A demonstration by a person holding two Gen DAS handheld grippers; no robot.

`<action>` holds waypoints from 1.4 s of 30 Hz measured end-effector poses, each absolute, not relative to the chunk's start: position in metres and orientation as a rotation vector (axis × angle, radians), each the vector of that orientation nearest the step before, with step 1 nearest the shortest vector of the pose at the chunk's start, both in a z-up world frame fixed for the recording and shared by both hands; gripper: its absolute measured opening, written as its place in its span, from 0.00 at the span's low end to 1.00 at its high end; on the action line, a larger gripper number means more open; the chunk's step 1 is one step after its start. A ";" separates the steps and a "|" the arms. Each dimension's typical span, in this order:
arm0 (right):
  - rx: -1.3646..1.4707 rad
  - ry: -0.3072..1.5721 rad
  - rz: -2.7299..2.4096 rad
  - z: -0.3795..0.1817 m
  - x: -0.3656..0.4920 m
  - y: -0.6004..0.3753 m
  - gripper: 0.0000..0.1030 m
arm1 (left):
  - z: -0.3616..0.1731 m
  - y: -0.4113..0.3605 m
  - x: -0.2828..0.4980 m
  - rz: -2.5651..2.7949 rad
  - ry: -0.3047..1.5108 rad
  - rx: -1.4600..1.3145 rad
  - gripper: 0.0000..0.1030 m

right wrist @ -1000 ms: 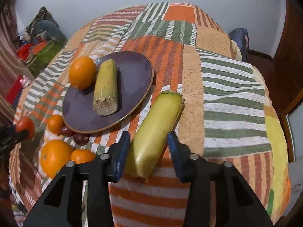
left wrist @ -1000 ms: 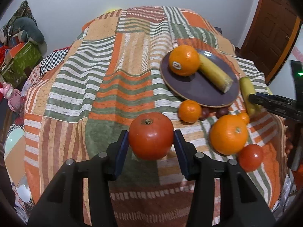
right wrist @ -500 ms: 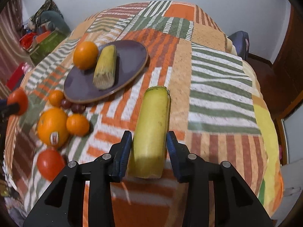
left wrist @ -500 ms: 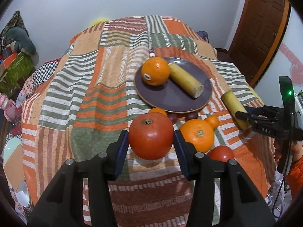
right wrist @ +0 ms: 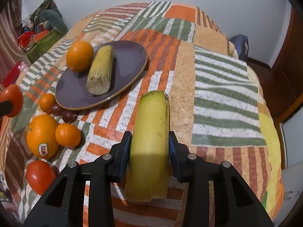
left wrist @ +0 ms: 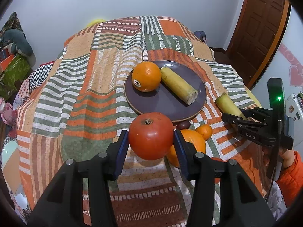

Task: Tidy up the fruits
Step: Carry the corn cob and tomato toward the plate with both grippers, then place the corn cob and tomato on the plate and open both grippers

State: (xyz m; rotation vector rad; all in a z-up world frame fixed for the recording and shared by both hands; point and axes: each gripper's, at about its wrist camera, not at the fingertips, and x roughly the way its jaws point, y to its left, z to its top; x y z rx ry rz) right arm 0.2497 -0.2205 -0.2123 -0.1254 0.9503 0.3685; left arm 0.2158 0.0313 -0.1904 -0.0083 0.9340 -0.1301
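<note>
Nearest the left wrist camera, a red tomato is clamped in the left hand-held gripper above the patchwork cover. A yellow stalk piece is gripped by the right hand-held gripper. Farther off, 1 orange and another stalk piece are seen lying on the purple plate.

A plate sits on the patchwork blanket, bearing an orange on its left and a cut stalk piece just beside it. At the plate's near-left rim lie a mandarin and two grapes. Nearer still sit a large orange touching a second mandarin, with a tomato in front. A door stands far right.
</note>
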 end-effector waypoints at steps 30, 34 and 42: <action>-0.147 0.770 0.455 -0.163 0.316 -0.173 0.32 | -0.200 0.005 0.299 -0.180 0.949 -0.019 0.46; -0.153 0.790 0.466 -0.172 0.327 -0.165 0.32 | -0.212 -0.001 0.309 -0.196 0.972 -0.012 0.46; -0.165 0.839 0.493 -0.190 0.345 -0.150 0.32 | -0.233 -0.005 0.323 -0.201 1.021 -0.008 0.46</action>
